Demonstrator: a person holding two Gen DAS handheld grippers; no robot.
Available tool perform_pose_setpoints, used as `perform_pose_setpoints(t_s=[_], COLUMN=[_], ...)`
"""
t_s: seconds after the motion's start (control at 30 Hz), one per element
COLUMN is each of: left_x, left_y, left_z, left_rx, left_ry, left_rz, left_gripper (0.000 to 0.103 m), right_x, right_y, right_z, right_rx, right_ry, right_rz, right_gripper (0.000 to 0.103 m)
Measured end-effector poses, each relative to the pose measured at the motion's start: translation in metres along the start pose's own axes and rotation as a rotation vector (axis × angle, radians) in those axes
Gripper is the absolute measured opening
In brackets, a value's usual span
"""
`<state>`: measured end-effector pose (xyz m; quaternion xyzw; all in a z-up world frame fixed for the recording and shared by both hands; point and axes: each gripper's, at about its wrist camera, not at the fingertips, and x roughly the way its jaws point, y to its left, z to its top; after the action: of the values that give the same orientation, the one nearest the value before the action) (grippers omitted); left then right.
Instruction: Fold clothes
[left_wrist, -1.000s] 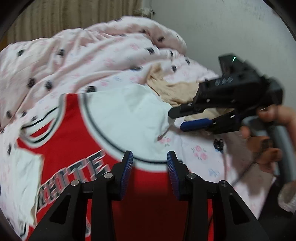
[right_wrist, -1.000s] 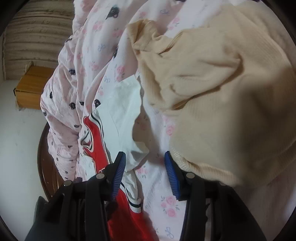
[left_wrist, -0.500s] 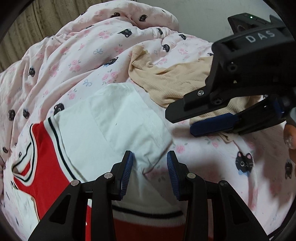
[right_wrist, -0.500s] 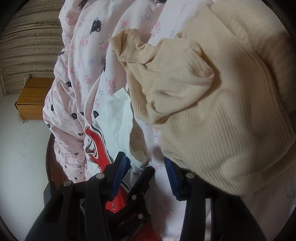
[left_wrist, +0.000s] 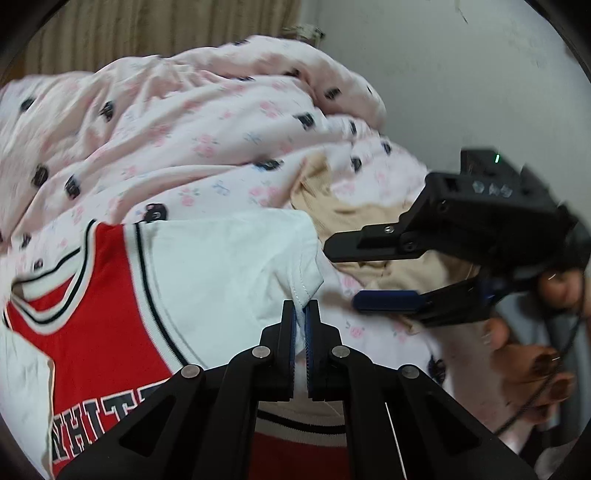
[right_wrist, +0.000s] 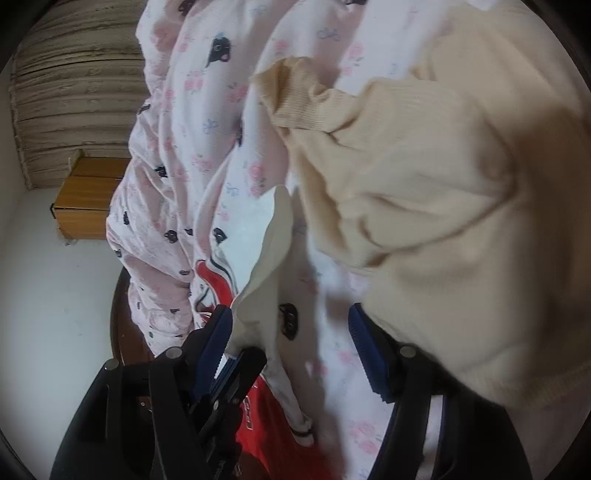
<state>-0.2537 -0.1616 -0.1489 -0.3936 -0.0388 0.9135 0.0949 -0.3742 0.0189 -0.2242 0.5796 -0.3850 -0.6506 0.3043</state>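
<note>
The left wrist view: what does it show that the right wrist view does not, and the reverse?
Only the left wrist view shows the jersey's lettering and the person's hand. Only the right wrist view shows the wooden cabinet. Both show the white sleeve pinched by the left gripper, the open right gripper, the beige knit top and the pink bedding.

A rumpled pink quilt (left_wrist: 177, 140) printed with small flowers, bows and black cat faces covers the bed. Behind it hangs a beige pleated curtain (left_wrist: 147, 33), next to a plain white wall (left_wrist: 461, 81). A wooden cabinet (right_wrist: 86, 201) stands beside the curtain.
</note>
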Motion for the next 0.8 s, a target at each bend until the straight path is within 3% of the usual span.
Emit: perform_pose_setpoints(t_s=[0.33, 0.57, 0.6, 0.67, 0.73, 0.8], left_x=[-0.009, -0.016, -0.017, -0.019, -0.02, -0.022], left_y=[0.013, 0.021, 0.023, 0.025, 0.028, 0.031], left_z=[-0.004, -0.013, -0.014, -0.017, -0.019, -0.021], left_rx=[-0.081, -0.132, -0.139, -0.154, -0.169, -0.185], left_ry=[-0.051, -0.087, -0.092, -0.102, -0.106, -0.108], left_rz=[-0.048, -0.06, -0.062, -0.065, -0.07, -0.073], left_gripper=[0.003, 0.003, 0.003, 0.003, 0.003, 0.003], right_x=[0.035, 0.057, 0.06, 0.061, 0.062, 0.063], right_y=[0.018, 0.028, 0.03, 0.035, 0.043, 0.053], right_z=[0.013, 0.03, 0.032, 0.032, 0.029, 0.024], right_rx=[-0.042, -0.071, -0.077, -0.109, -0.158, -0.212], right_ry=[0.012, -0.001, -0.004, -0.007, -0.006, -0.003], right_rz=[0.099, 0.113, 0.108, 0.108, 0.092, 0.069], right_gripper=[0.068, 0.066, 0.063, 0.035, 0.021, 0.014])
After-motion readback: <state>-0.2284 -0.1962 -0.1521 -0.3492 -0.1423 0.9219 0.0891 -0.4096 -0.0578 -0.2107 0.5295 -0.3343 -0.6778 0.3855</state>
